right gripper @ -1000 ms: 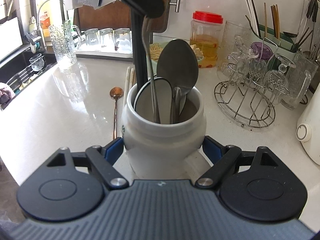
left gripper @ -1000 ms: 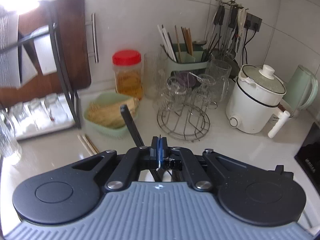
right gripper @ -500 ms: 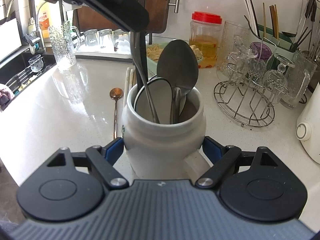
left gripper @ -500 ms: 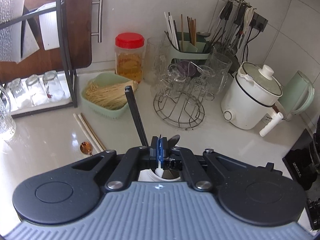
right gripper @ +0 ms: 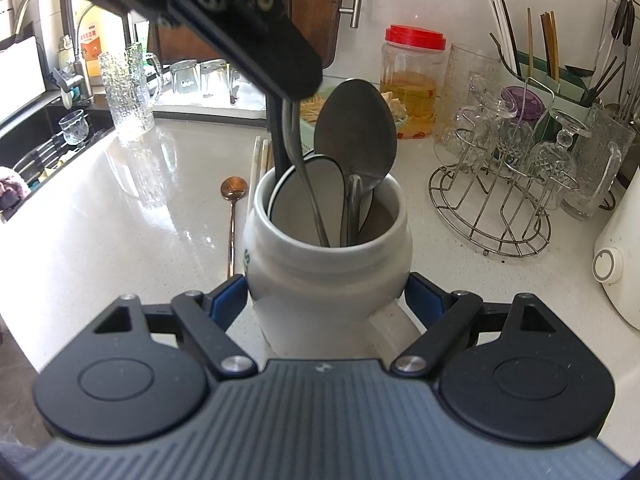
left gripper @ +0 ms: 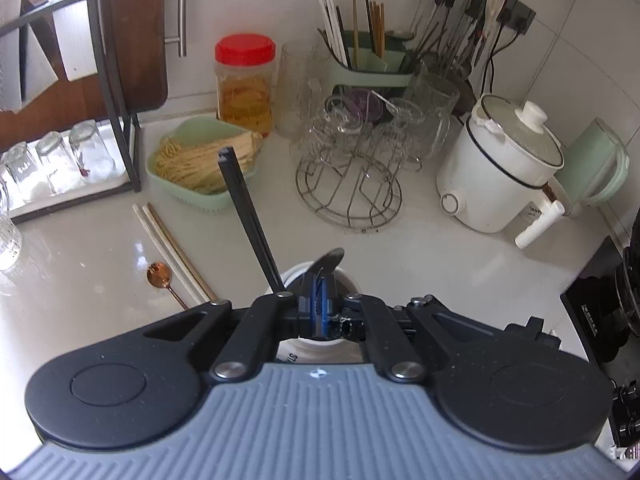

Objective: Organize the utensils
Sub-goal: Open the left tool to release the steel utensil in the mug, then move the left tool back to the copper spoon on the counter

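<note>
**Metal utensil lowered into a white jar on a kitchen counter**

A pale, glossy stone counter (right gripper: 120, 216) carried a white ceramic jar (right gripper: 328, 272) holding a large steel spoon (right gripper: 356, 132) and black chopsticks (left gripper: 248, 216). The right gripper (right gripper: 327, 294) clasped the jar, its blue pads pressed against both sides. Above, the left gripper (left gripper: 318, 300) was closed on a thin metal utensil handle (right gripper: 304, 176), whose lower end dipped inside the jar. A small copper spoon (right gripper: 232, 208) lay on the counter beside the jar.
</note>
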`<state>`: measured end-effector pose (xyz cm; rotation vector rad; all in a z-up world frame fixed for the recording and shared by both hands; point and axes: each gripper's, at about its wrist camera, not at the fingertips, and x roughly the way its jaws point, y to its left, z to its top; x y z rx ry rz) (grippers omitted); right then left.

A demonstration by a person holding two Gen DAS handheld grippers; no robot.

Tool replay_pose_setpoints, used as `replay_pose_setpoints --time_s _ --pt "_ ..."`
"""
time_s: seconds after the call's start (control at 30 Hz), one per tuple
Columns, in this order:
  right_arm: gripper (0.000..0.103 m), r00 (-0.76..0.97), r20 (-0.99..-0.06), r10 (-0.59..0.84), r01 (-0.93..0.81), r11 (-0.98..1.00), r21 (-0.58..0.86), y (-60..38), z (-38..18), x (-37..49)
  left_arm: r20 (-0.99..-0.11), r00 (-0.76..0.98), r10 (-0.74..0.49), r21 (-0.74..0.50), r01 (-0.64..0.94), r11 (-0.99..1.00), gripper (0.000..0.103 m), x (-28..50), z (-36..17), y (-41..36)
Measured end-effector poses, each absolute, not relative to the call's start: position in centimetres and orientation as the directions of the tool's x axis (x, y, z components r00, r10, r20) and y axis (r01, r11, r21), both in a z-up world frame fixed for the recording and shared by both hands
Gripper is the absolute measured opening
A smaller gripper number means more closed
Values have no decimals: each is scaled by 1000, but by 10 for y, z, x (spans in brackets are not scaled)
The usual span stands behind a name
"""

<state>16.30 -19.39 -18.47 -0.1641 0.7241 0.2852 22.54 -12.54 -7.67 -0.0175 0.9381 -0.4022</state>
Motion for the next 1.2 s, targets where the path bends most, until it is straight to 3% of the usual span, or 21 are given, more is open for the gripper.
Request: replay_pose_setpoints --time_s 0.67,0.73,0.8,0.87,1.2 --pt "87 715 -666 213 -325 945 -47 -195 -186 163 -814 452 -365 -239 313 919 4 233 -95 -130" --pt "87 715 -665 213 -326 944 -48 -195 -186 162 -808 459 -370 -247 306 919 9 232 -92 -127" --pt "87 717 -663 214 -327 944 -48 -195 -187 162 -798 468 -380 -264 294 918 32 229 -89 -123" --pt "87 720 -659 218 -330 943 -49 -196 -187 161 -779 493 -388 -286 272 919 48 224 -86 -114" --pt "87 725 -650 229 -337 940 -45 -198 -188 162 -766 567 -303 -301 100 948 49 210 -87 -62"
